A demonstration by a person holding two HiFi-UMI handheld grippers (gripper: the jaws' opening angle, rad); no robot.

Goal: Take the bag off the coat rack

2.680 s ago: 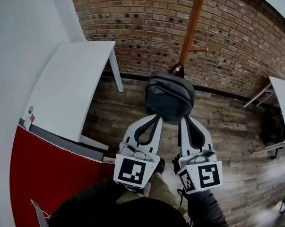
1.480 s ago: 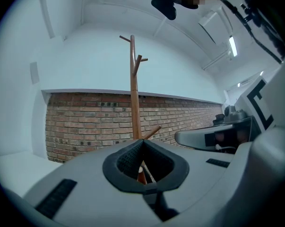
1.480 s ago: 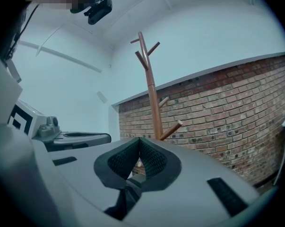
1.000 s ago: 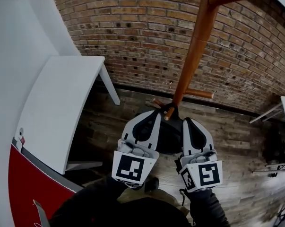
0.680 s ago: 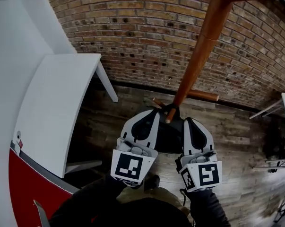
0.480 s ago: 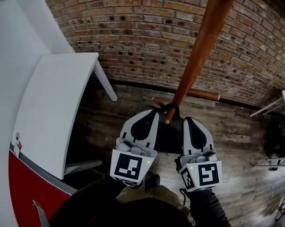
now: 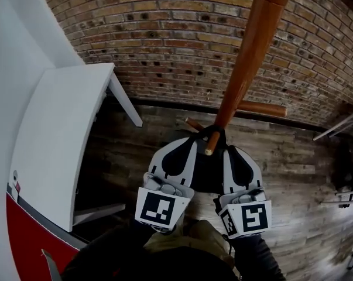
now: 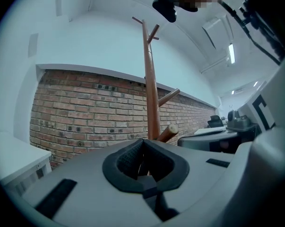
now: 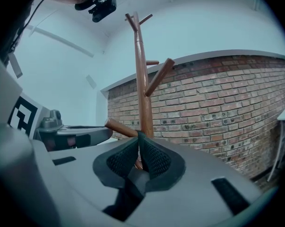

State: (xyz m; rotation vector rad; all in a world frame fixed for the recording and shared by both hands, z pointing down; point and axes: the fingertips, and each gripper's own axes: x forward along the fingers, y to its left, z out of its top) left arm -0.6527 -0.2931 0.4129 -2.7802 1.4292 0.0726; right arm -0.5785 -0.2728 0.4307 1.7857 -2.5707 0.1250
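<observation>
A dark grey bag (image 7: pixel 209 170) hangs low on the wooden coat rack (image 7: pixel 252 45), its black top handle (image 7: pixel 214 133) looped over a short peg (image 7: pixel 210 147). My left gripper (image 7: pixel 192 140) lies along the bag's left side and my right gripper (image 7: pixel 228 148) along its right side, tips close to the handle. In the left gripper view the left gripper (image 8: pixel 142 142) has its pads together, the rack pole (image 8: pixel 151 79) beyond. The right gripper (image 9: pixel 138 135) is shut too. Nothing shows between either pair of pads. Most of the bag is hidden under the grippers.
A brick wall (image 7: pixel 164 40) stands right behind the rack. A white table (image 7: pixel 53 133) fills the left, with a red panel (image 7: pixel 24 233) below it. Another white table's frame (image 7: pixel 340 127) is at the right edge. The floor (image 7: pixel 293 163) is wood planks.
Both grippers have sunk a little together beside the bag. The rack pole looms larger and nearer. The handle stays over the peg.
</observation>
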